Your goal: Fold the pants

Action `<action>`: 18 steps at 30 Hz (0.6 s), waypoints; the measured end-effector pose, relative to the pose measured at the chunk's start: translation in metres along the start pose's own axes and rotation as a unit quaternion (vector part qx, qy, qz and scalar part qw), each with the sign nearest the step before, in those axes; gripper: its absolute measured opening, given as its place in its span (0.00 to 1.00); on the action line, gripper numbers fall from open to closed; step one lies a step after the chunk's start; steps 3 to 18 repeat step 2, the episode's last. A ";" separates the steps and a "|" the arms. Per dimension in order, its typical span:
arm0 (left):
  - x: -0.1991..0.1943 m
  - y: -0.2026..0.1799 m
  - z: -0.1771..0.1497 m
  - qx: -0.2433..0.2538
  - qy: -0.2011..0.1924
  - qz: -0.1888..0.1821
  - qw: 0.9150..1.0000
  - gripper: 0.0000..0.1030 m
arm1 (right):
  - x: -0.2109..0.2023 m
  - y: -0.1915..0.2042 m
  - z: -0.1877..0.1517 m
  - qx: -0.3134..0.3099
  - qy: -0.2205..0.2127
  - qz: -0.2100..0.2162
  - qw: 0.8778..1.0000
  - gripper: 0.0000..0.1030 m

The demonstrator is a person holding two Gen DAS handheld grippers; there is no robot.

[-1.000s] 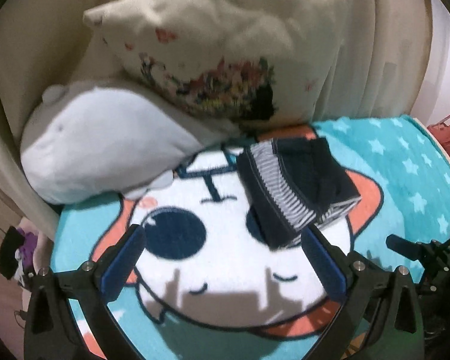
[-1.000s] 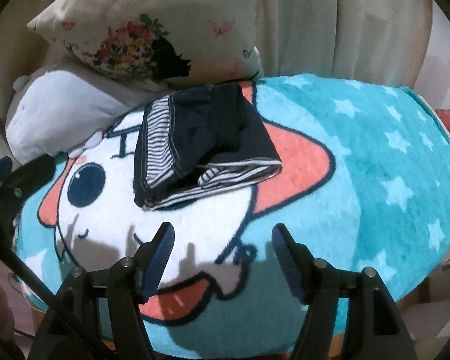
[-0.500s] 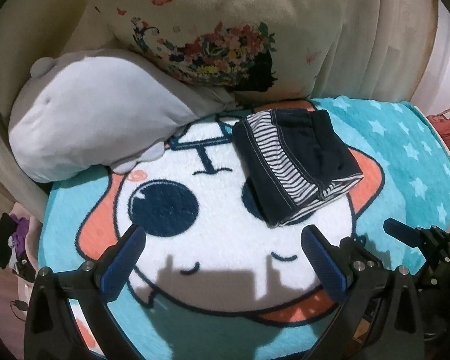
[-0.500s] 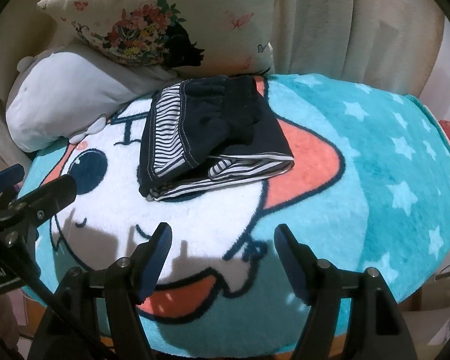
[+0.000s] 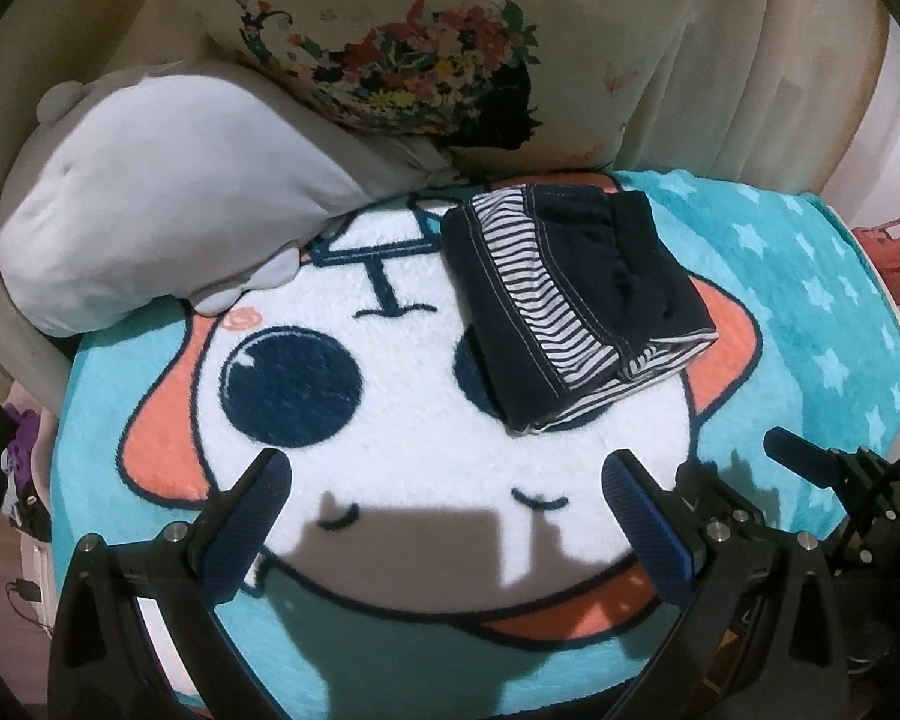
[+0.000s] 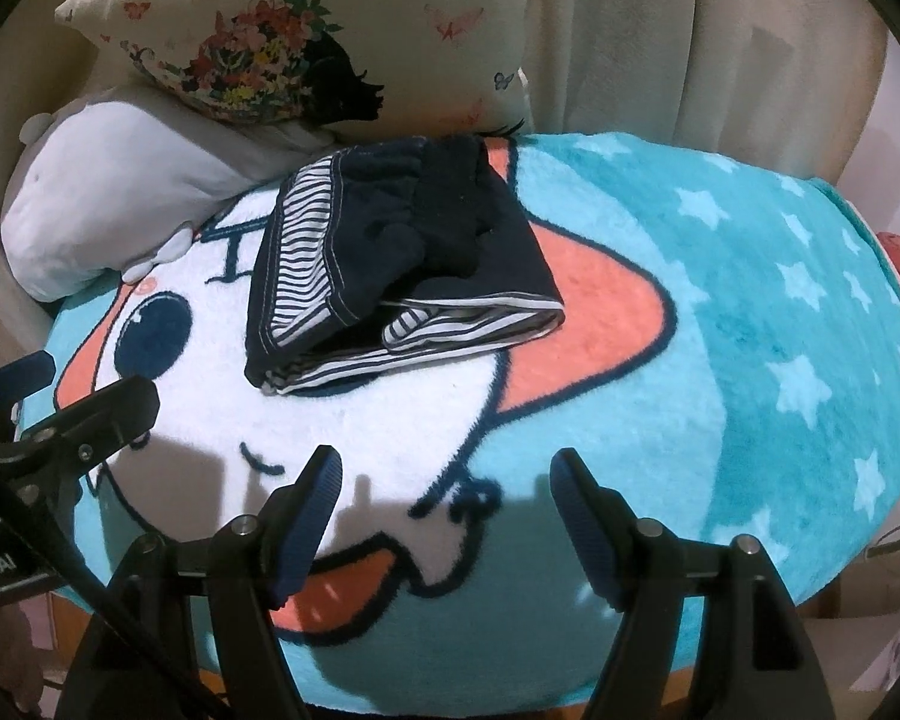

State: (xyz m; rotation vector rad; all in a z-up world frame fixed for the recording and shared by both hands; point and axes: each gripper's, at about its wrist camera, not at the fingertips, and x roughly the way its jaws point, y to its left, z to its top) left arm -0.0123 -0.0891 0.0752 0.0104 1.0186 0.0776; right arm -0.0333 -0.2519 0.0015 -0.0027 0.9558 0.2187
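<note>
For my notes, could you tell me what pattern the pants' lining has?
Navy-and-white stripes on the pants, clearest in the right wrist view.

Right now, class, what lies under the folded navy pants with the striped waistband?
The folded navy pants rest on the teal cartoon-face fleece blanket, hiding part of its dark eye and orange patch. Anything beneath the blanket is covered.
</note>
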 end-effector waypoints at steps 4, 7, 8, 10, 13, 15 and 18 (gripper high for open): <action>0.001 -0.002 -0.001 0.001 0.001 0.003 1.000 1.00 | 0.001 -0.001 0.000 -0.002 0.001 0.002 1.000 0.75; 0.001 -0.002 -0.001 0.001 0.001 0.003 1.000 1.00 | 0.001 -0.001 0.000 -0.002 0.001 0.002 1.000 0.75; 0.001 -0.002 -0.001 0.001 0.001 0.003 1.000 1.00 | 0.001 -0.001 0.000 -0.002 0.001 0.002 1.000 0.75; 0.001 -0.002 -0.001 0.001 0.001 0.003 1.000 1.00 | 0.001 -0.001 0.000 -0.002 0.001 0.002 1.000 0.75; 0.001 -0.002 -0.001 0.001 0.001 0.003 1.000 1.00 | 0.001 -0.001 0.000 -0.002 0.001 0.002 1.000 0.75; 0.001 -0.002 -0.001 0.001 0.001 0.003 1.000 1.00 | 0.001 -0.001 0.000 -0.002 0.001 0.002 1.000 0.75; 0.001 -0.002 -0.001 0.001 0.001 0.003 1.000 1.00 | 0.001 -0.001 0.000 -0.002 0.001 0.002 1.000 0.75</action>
